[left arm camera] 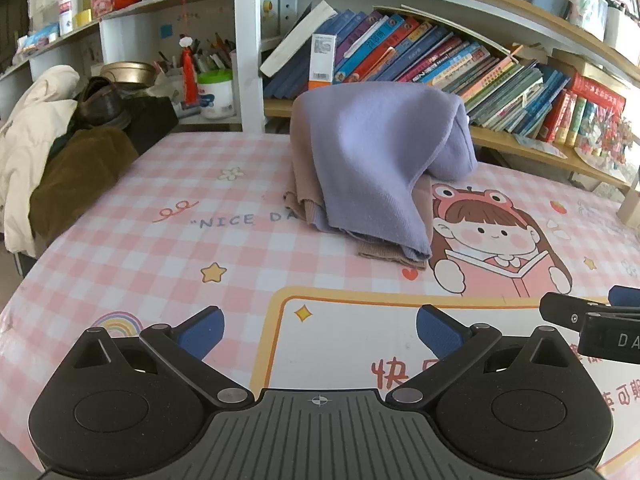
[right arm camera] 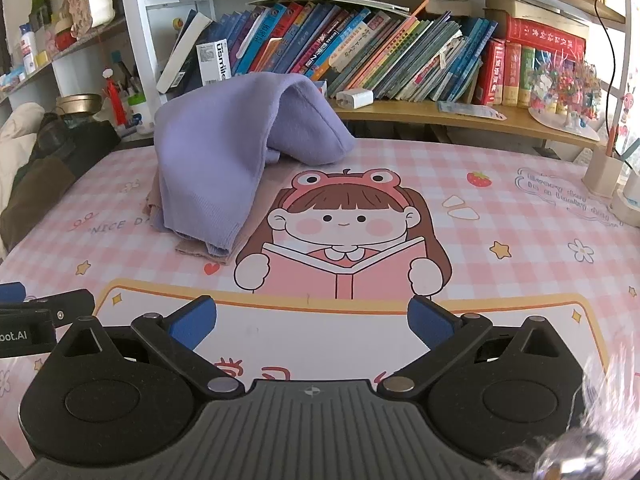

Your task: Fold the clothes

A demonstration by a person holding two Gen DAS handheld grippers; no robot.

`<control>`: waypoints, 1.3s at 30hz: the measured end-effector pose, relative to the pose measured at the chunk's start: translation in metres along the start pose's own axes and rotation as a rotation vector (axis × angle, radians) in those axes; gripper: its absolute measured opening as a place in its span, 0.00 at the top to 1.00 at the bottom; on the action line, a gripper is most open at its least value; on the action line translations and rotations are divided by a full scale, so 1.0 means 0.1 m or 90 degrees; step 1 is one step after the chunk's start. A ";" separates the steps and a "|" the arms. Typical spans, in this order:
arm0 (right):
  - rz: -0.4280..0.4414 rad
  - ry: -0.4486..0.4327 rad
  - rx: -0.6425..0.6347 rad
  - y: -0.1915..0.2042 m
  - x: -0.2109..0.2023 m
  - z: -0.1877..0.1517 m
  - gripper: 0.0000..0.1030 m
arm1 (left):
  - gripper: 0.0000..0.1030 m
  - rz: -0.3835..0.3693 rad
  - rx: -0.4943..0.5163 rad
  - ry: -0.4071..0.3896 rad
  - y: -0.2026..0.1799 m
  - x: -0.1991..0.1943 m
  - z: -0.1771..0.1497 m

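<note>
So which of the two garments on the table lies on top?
The purple garment. It drapes in a hump over the beige garment, which shows only as flat edges beneath it.

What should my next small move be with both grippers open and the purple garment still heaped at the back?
Probably bring the left gripper forward to the purple garment's near hem. Both it and the right gripper are open and empty, short of the heap, which lies on a tan garment.
</note>
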State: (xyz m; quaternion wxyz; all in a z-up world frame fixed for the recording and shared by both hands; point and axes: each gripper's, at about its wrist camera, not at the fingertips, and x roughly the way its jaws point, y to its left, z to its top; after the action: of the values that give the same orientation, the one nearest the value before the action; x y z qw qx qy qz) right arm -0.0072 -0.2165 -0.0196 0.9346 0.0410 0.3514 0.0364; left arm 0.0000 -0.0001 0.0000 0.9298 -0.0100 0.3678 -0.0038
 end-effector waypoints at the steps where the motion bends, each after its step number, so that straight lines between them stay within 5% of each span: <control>1: 0.000 0.000 0.000 0.00 0.00 0.00 0.00 | 0.00 0.000 0.000 -0.001 0.00 0.00 0.00; 39: 0.004 0.003 0.002 -0.02 0.03 0.03 0.00 | 0.00 0.000 -0.008 -0.003 0.01 0.00 0.02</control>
State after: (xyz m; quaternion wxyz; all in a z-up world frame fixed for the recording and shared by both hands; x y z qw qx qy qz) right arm -0.0027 -0.2185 -0.0196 0.9337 0.0436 0.3532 0.0388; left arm 0.0015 0.0013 0.0014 0.9306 -0.0157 0.3656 -0.0012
